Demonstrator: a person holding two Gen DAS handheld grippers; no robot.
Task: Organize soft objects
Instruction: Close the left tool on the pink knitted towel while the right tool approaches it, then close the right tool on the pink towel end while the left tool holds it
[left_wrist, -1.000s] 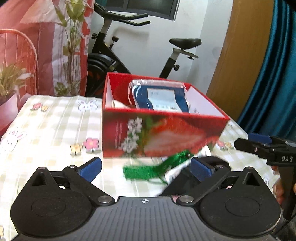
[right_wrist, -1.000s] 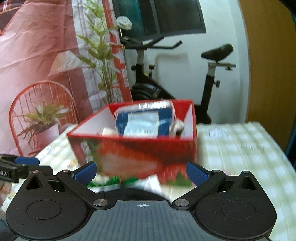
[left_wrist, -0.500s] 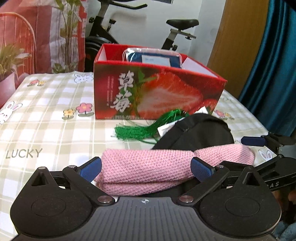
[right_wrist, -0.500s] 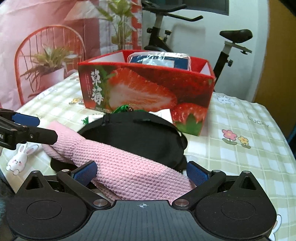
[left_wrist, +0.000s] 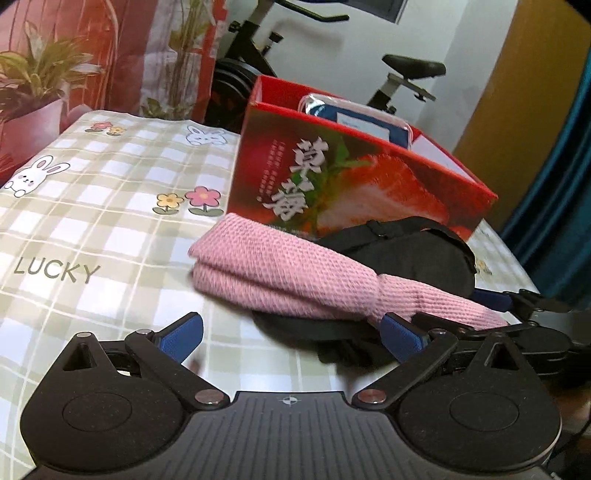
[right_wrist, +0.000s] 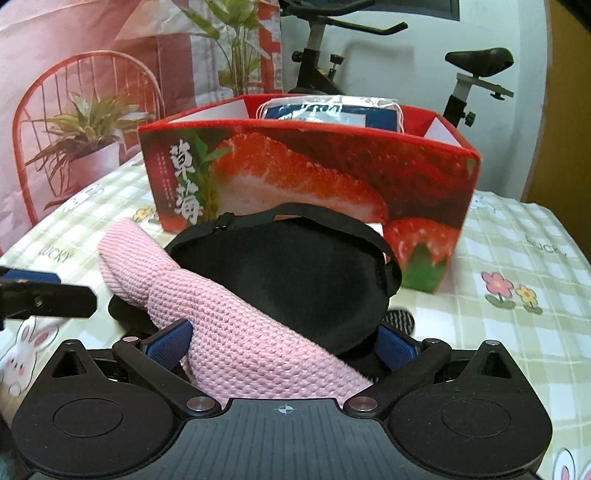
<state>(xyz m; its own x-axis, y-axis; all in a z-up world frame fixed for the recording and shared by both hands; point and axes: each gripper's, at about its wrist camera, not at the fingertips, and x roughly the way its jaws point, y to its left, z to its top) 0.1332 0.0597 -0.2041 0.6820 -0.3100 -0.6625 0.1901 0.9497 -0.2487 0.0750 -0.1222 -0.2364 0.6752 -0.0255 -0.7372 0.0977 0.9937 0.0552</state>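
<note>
A folded pink knitted cloth (left_wrist: 295, 273) lies across a black padded soft item (left_wrist: 417, 247) on the checked tablecloth, in front of a red strawberry box (left_wrist: 354, 184). My left gripper (left_wrist: 291, 330) is open and empty, just short of the cloth's near side. My right gripper (right_wrist: 280, 341) is open, its jaws on either side of the near end of the pink cloth (right_wrist: 236, 325) and the black item (right_wrist: 295, 280). The box (right_wrist: 314, 177) holds a blue packet in clear plastic (right_wrist: 332, 110).
The table (left_wrist: 74, 229) carries a cloth with bunnies, flowers and "LUCKY". A striped dark item (right_wrist: 400, 319) peeks out right of the black one. Potted plants (right_wrist: 85, 147), a red chair and an exercise bike (right_wrist: 476, 74) stand behind the table.
Both grippers dropped from box height to the table. The left one then shifted left, off the cloth. The right one moved in around the cloth's end. The green tassel is hidden now.
</note>
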